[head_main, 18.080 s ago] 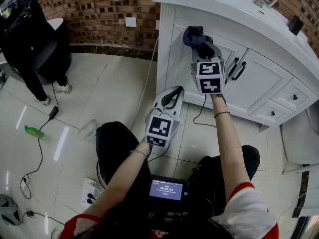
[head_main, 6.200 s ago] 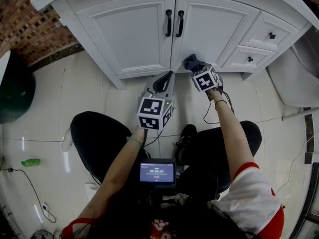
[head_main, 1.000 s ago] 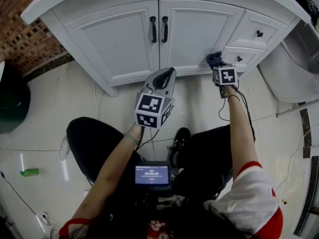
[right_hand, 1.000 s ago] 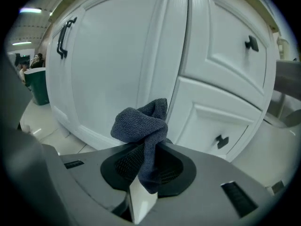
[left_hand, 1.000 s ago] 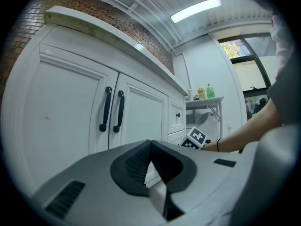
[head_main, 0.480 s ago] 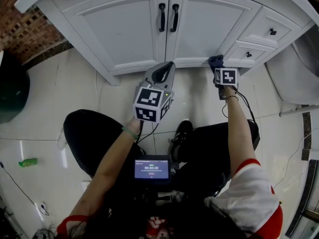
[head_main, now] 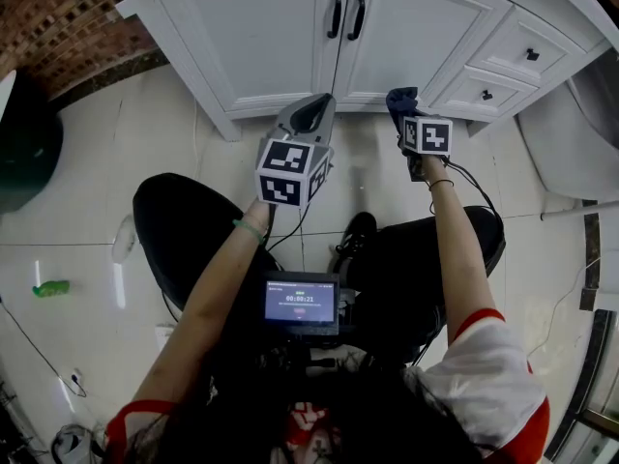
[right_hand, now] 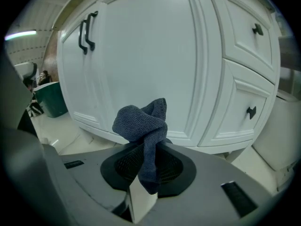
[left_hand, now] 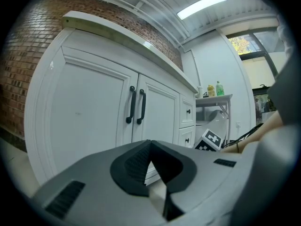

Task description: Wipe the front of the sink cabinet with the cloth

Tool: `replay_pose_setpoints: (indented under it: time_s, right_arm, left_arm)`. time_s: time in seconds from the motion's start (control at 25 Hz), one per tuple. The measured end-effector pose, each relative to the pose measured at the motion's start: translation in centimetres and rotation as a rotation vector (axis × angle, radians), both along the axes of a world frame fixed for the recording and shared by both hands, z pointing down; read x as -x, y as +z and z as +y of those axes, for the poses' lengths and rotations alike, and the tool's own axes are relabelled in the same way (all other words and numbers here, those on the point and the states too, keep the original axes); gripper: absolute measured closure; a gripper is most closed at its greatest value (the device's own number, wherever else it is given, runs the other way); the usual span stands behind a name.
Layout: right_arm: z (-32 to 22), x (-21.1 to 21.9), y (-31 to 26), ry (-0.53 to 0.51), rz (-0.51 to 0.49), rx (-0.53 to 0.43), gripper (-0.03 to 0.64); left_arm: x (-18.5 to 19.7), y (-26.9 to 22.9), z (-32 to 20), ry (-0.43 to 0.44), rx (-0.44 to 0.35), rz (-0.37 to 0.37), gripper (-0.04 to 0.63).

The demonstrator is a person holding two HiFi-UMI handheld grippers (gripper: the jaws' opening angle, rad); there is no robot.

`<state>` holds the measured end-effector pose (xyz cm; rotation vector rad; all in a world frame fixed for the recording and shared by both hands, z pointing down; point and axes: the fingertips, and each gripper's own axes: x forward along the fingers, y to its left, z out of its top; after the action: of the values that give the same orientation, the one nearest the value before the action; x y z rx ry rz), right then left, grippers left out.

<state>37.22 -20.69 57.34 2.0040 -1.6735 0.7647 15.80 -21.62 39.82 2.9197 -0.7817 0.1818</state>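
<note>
**Two grippers low at the cabinet front, cloth in the right one**

Two black handles (head_main: 335, 13) sit side by side where the doors of the white cabinet (head_main: 261, 37) meet. To their right are two drawers (right_hand: 244, 102), each with a dark knob (right_hand: 251, 111). A pale rounded fixture (head_main: 575, 129) stands near the cabinet's right end. A dark green bin (head_main: 24, 153) sits near the brick wall (head_main: 68, 17) at the left. A green bottle (head_main: 48, 288) lies on the glossy tiled floor (head_main: 145, 114), well apart from everything else. A small lit screen (head_main: 300, 301) rests at the person's lap.

The right gripper (right_hand: 145, 147) is clamped on the dark blue cloth (right_hand: 141, 121), held low before the bottom edge of the right door. Whether the cloth touches the cabinet cannot be told. The cloth's length runs along the jaws, with the bunched end toward the cabinet and the loose tail toward the camera. The left gripper (left_hand: 149, 144) has its jaws together on nothing and points at the bottom edge of the doors.
</note>
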Motion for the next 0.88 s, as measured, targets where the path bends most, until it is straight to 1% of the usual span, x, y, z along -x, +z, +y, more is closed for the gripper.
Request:
replay_pose_setpoints:
  time_s: [0.12,0.24,0.44,0.6,0.72,0.8,0.88]
  right_arm:
    - [0.0,4.4,-2.2,-0.072,-0.004,-0.037,0.531]
    - [0.0,8.7,-4.8,-0.137,-0.009,-0.095,0.531]
    - [1.4,15.0,-8.8,-0.197,-0.057,-0.209,0.531]
    - [3.5,19.1,-10.8,-0.213,-0.101,-0.286,0.531]
    - [6.3,21.4,-11.7,-0.225,-0.133,-0.339,0.531]
    - [8.0,22.3,-11.8,-0.227,-0.143,-0.349,0.531]
    - [8.2,22.8,-11.8,-0.228,-0.152,-0.349,0.531]
  left_arm:
    - [2.1,-0.4,0.5,-0.028,0.001,0.0,0.563]
    - [4.1,-1.4,1.1,-0.055,-0.013,0.017,0.563]
    - [6.4,-1.6,2.6,-0.072,-0.029,0.02,0.563]
    - [8.1,-0.7,4.2,-0.085,-0.027,0.001,0.563]
    - [9.2,-1.1,7.0,-0.089,-0.061,-0.005,0.563]
    - [9.5,-1.6,8.8,-0.09,-0.077,-0.002,0.563]
    - [9.6,-1.7,9.3,-0.092,-0.078,-0.001,0.563]
